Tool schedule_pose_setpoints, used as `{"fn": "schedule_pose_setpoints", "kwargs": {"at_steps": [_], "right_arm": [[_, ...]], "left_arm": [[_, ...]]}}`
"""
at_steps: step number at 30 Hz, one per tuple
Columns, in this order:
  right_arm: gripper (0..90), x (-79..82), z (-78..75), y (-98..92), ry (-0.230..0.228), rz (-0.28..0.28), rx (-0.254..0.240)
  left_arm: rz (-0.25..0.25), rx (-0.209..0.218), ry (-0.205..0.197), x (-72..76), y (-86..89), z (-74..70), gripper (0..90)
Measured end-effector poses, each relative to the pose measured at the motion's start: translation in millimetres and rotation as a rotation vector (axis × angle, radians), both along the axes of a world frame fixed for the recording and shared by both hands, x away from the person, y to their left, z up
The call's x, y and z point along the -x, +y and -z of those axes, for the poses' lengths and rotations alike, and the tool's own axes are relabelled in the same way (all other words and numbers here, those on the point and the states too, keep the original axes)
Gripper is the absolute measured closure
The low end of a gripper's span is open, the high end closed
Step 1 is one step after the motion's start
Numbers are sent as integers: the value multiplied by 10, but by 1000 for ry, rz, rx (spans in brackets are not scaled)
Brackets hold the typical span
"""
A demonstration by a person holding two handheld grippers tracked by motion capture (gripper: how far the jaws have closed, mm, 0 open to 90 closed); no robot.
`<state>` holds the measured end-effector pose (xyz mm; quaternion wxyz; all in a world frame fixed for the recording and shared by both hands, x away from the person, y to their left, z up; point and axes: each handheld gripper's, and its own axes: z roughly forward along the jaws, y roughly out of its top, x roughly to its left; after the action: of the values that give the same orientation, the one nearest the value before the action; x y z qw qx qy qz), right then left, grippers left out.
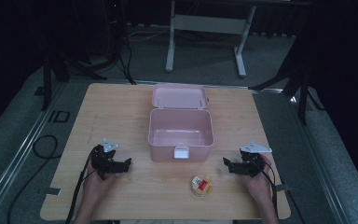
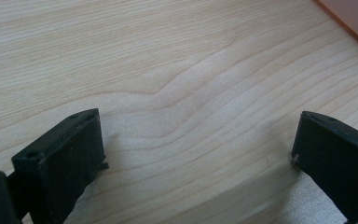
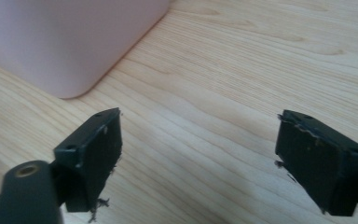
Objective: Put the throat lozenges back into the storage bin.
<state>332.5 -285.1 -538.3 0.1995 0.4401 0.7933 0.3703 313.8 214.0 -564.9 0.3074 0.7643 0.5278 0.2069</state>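
A pink box [image 1: 181, 133] stands open in the middle of the wooden table [image 1: 121, 107], its lid [image 1: 180, 96] tipped back behind it. A small round tin [image 1: 201, 185] with a yellow and red top lies in front of the box, near the table's front edge. My left gripper [image 1: 127, 163] rests left of the box, jaws wide apart over bare wood [image 2: 196, 140]. My right gripper [image 1: 225, 162] sits right of the box, also open, nothing between its jaws [image 3: 200, 149]. The box's pink corner [image 3: 70, 42] fills the upper left of the right gripper view.
A white latch [image 1: 181, 152] sits on the box's front wall. A white table frame [image 1: 205, 28] stands on the floor beyond the table. Black cables [image 1: 42, 149] trail off the table's left side. A pink edge of the box [image 2: 354, 18] shows in the left gripper view.
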Motion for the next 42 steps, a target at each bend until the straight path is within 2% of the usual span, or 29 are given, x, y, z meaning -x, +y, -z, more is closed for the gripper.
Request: {"fn": "schedule_pose_setpoints", "kwargs": {"at_steps": [6,7,14,19,22,28,36,37,42], "right_arm": [[130,23,-14,15,7,0,16],[130,36,-27,20,0,3,35],[141,53,-82,17,5,-10,35],[151,82,-188,33,-13,-29,64],[151,102,-301,66,-26,-50,102],[151,83,-410,67,-34,-67,125],[174,64,-474,62,-16,-101,157],[174,60,-480,58,2,-113,162],[174,69,-488,55,18,-135,187]], "left_arm": [[0,0,0,0,0,0,25],[-1,0,0,1,-1,0,24],[-1,0,0,1,-1,0,24],[-1,0,0,1,-1,0,25],[-2,0,0,1,-2,0,25],[-4,-1,0,2,-5,0,25],[-12,0,-1,7,-16,0,25],[-13,0,-1,8,-17,1,25],[-14,1,-2,8,-18,1,25]]}}
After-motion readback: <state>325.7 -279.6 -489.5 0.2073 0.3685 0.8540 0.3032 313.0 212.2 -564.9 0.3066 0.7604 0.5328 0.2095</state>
